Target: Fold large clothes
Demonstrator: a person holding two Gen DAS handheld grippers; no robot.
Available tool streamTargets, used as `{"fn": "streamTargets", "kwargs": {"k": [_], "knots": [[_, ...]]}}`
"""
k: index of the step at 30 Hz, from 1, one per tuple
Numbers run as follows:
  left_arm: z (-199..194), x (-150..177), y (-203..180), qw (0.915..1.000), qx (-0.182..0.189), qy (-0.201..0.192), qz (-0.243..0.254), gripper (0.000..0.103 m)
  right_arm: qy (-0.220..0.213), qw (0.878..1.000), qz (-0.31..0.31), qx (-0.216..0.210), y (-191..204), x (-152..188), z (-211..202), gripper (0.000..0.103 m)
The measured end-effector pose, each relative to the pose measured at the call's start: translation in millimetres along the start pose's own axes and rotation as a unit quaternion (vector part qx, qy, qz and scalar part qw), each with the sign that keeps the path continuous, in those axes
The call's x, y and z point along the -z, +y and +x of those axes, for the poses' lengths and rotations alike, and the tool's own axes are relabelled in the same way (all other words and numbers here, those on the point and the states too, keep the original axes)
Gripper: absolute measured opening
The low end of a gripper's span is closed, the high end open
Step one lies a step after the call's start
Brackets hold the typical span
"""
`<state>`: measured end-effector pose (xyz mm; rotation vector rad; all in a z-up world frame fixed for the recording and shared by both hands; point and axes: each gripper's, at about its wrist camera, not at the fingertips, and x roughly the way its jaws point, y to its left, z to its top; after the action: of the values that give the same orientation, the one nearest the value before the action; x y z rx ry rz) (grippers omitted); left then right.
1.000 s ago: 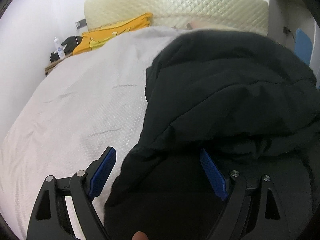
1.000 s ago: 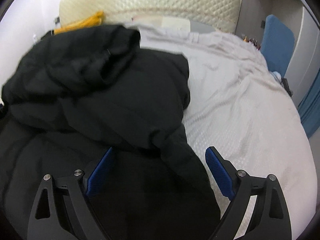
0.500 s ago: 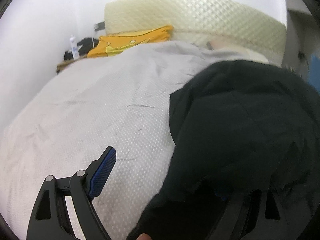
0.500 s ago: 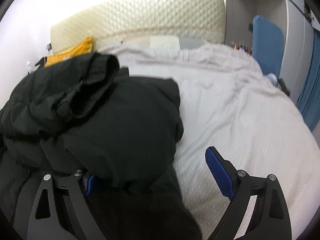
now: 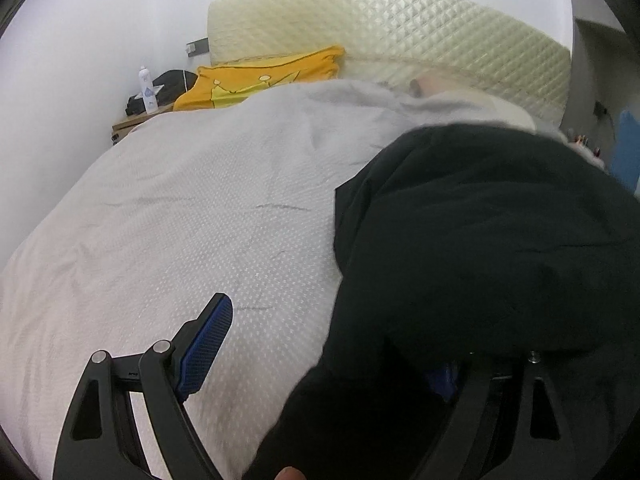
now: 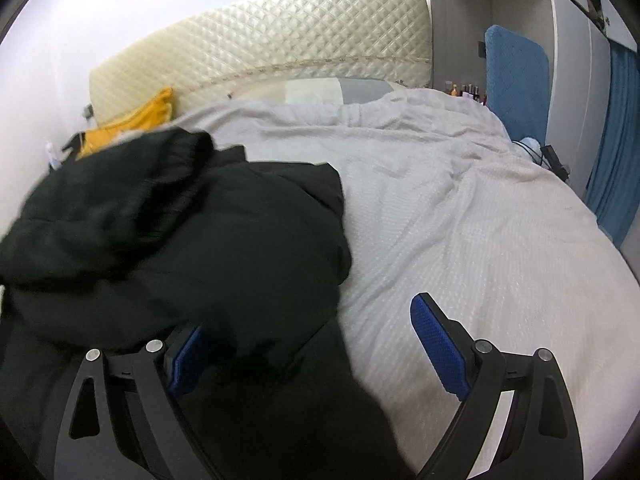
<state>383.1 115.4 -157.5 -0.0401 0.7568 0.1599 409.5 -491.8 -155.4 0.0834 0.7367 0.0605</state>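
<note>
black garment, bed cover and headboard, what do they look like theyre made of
Black garment: looks like a matte, smooth woven synthetic, possibly padded, since it bunches in thick soft folds with no sheen. Bed cover: pale textured fabric, probably cotton, showing a fine raised dot pattern and soft creases. Headboard: cream quilted upholstery, likely faux leather or vinyl, with glossy highlights on its diamond stitching.

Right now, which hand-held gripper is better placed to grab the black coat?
Probably the left hand-held gripper: the black coat drapes over its inner finger. The right hand-held gripper, also open, has mostly white blanket between its fingers.
</note>
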Motion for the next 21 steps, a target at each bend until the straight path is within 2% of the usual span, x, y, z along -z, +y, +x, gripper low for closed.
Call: {"fn": "streamTargets", "kwargs": {"k": [6, 11, 18, 21], "knots": [[-63, 0, -18, 0.9996, 0.006, -0.027, 0.010, 0.087, -0.048, 0.997, 0.039, -0.036, 19, -17, -67, 0.091], [-135, -13, -30, 0.9971, 0.040, -0.064, 0.001, 0.087, -0.097, 0.994, 0.007, -0.045, 50, -46, -135, 0.092], [-266, -50, -39, 0.9861, 0.074, -0.148, 0.001, 0.087, -0.178, 0.981, -0.016, -0.071, 87, -88, -257, 0.093], [-319, -62, -40, 0.9799, 0.079, -0.183, 0.007, 0.087, -0.191, 0.978, -0.019, -0.076, 95, -96, -294, 0.093]]}}
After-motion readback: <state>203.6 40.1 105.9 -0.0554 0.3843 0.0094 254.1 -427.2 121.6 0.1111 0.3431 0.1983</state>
